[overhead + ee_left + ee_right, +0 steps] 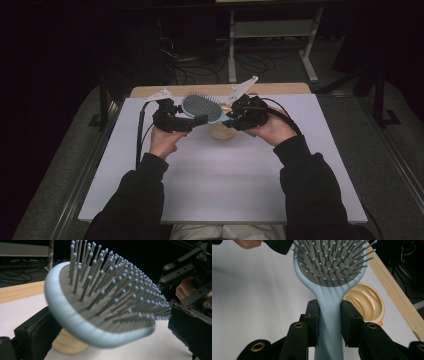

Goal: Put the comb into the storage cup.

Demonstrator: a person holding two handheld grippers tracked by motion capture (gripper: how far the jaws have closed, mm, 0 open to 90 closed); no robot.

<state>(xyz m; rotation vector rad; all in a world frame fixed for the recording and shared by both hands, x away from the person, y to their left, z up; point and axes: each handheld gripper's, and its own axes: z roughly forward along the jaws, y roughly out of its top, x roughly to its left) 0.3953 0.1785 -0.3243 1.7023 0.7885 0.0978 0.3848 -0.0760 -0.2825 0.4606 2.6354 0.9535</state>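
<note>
The light-blue hairbrush point(202, 108) is held off the white desk point(220, 175), bristles up, above a tan ribbed bowl point(220, 131) that sits on the desk just under it. The right tool point(329, 317) is clenched on the brush handle point(329, 327) — in the right gripper view both black pads press flat against the handle's sides, just below the neck where it widens into the head. The left tool point(192, 121) is at the far end of the brush head; in the left gripper view its jaws stand wide to either side of the head's rim point(75, 322), with the rim between them and no pad clearly pressing on it, so it reads as released.

The step in hand looks like a handover, or a second grip on the head. To do it well, the right tool should hold steady and keep the brush level, since it alone carries the weight. The left tool should line up so its pads meet the smooth blue rim and not the bristles point(120, 287) — pins would bend and let the pads slip. The rim is rounded and slick-looking, so a grip square across the widest part should hold better than one near the tip. Only when the left pads are plainly seated should the right tool let go. Keeping the brush clear of the bowl below avoids knocking it.
</note>
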